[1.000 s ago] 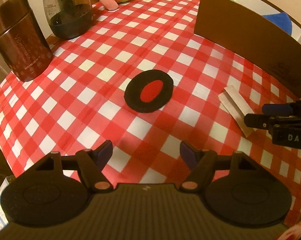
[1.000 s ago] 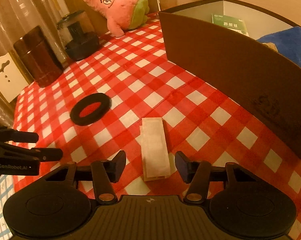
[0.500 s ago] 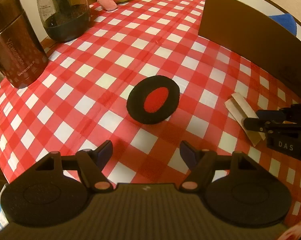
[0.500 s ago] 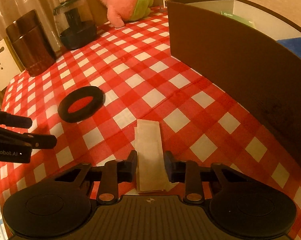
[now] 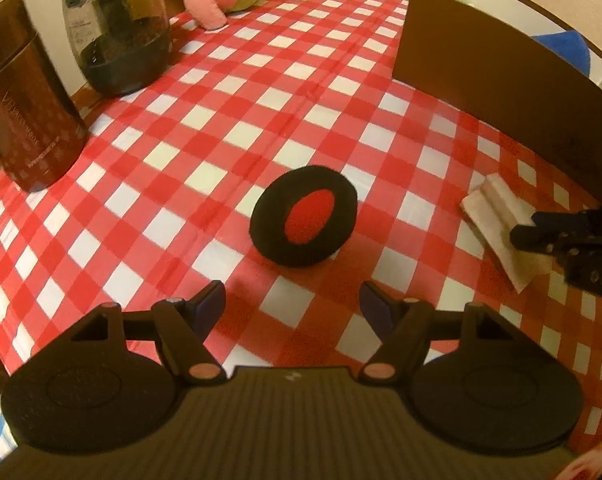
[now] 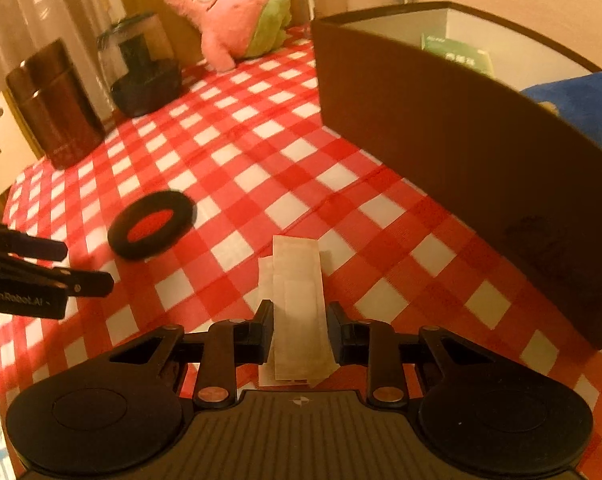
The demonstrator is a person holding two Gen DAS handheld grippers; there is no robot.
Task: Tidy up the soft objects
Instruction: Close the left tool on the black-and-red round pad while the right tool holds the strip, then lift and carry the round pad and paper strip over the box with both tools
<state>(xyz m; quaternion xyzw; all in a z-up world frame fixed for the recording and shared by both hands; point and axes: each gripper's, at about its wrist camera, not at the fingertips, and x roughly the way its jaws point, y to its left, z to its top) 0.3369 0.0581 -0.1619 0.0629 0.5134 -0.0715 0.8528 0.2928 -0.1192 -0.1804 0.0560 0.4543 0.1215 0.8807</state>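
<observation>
Pale paper-wrapped strips (image 6: 297, 312) lie on the table just before the brown box (image 6: 461, 128); the right tool (image 6: 299, 332), just closing, pinches them. Next: lift into the box. Left tool (image 5: 292, 304) hangs spread.

Warm, dim amber light, both views fisheye-bent.
Edges curve hard and go black at the corners; glare streaks the jar (image 5: 121, 28) at 11 o'clock, ring (image 6: 151, 224) slightly smeared, soft shadows under the fingers.
</observation>
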